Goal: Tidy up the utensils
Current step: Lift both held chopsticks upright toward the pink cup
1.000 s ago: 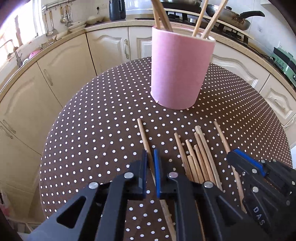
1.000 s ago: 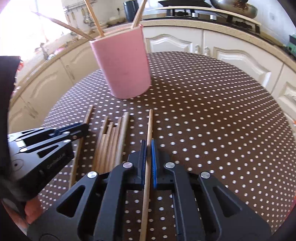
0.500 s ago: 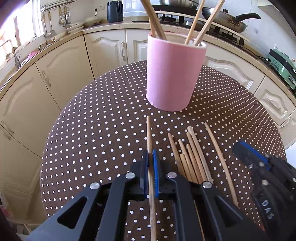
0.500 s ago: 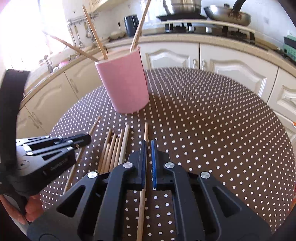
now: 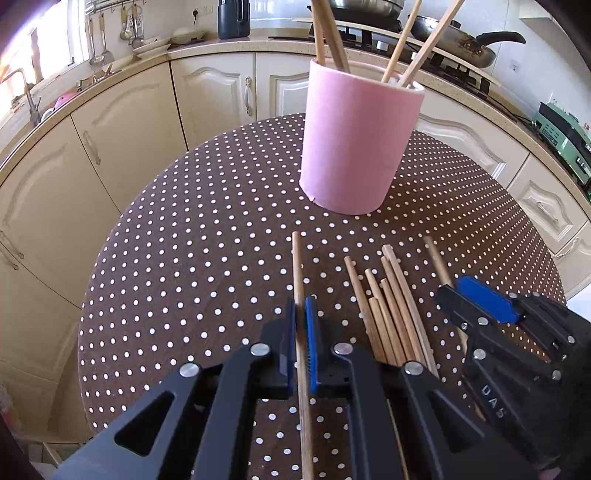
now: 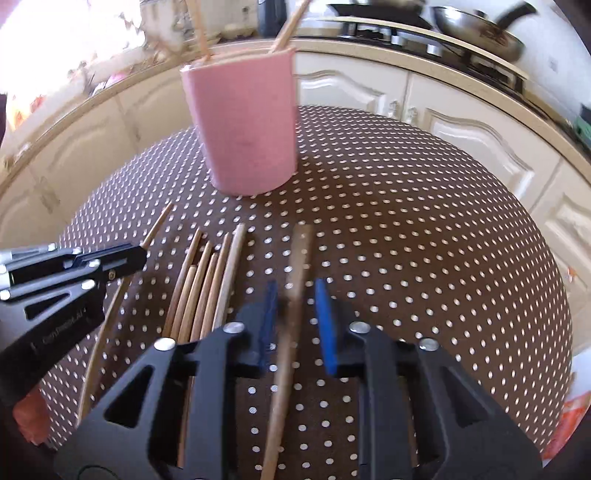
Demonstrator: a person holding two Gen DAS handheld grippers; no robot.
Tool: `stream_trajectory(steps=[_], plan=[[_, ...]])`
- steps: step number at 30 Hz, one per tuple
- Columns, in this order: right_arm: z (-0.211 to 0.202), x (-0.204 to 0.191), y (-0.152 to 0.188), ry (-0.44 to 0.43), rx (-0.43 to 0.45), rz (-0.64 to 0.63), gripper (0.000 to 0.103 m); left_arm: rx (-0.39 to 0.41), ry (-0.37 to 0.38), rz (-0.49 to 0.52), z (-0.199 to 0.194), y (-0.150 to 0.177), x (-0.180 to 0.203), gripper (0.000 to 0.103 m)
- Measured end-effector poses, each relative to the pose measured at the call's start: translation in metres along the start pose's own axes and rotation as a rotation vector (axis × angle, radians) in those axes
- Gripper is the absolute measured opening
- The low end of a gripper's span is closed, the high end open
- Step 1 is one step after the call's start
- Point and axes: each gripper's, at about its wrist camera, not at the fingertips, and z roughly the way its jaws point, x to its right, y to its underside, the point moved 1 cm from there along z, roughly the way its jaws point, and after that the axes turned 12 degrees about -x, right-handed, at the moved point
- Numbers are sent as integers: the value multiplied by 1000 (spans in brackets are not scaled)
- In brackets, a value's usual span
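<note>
A pink cylindrical holder (image 5: 354,147) (image 6: 247,129) stands on the brown polka-dot table (image 5: 184,277) with several chopsticks upright in it. My left gripper (image 5: 301,306) (image 6: 122,258) is shut on one wooden chopstick (image 5: 297,266) that points at the holder. Several loose chopsticks (image 5: 388,306) (image 6: 207,280) lie side by side between the two grippers. My right gripper (image 6: 295,291) (image 5: 465,295) has its jaws opening. A blurred chopstick (image 6: 299,251) runs between them, with a gap on each side.
The round table's edge curves close on both sides. Cream kitchen cabinets (image 5: 122,122) wrap around behind it. On the counter sit a hob with a frying pan (image 5: 461,44), a dark kettle (image 5: 232,18) and a green appliance (image 5: 565,129).
The right jaws have parted from the chopstick they were pinching, and the right view has rolled and blurred. The left gripper keeps its chopstick, now straight along its fingers rather than slanted.
</note>
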Motion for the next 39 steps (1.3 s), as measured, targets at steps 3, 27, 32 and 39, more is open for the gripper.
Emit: stream_trajectory(steps=[3, 27, 32, 39], plan=[[2, -13, 0, 46, 5, -88, 7, -8, 7, 12, 3, -1, 2, 6], [-93, 34, -2, -138, 382, 154, 6, 213, 79, 4, -80, -16, 4, 6], [-115, 43, -9, -132, 449, 176, 6, 281, 94, 2, -107, -20, 5, 6], [-137, 49, -20, -128, 519, 196, 6, 398, 98, 24, -148, -26, 16, 6]])
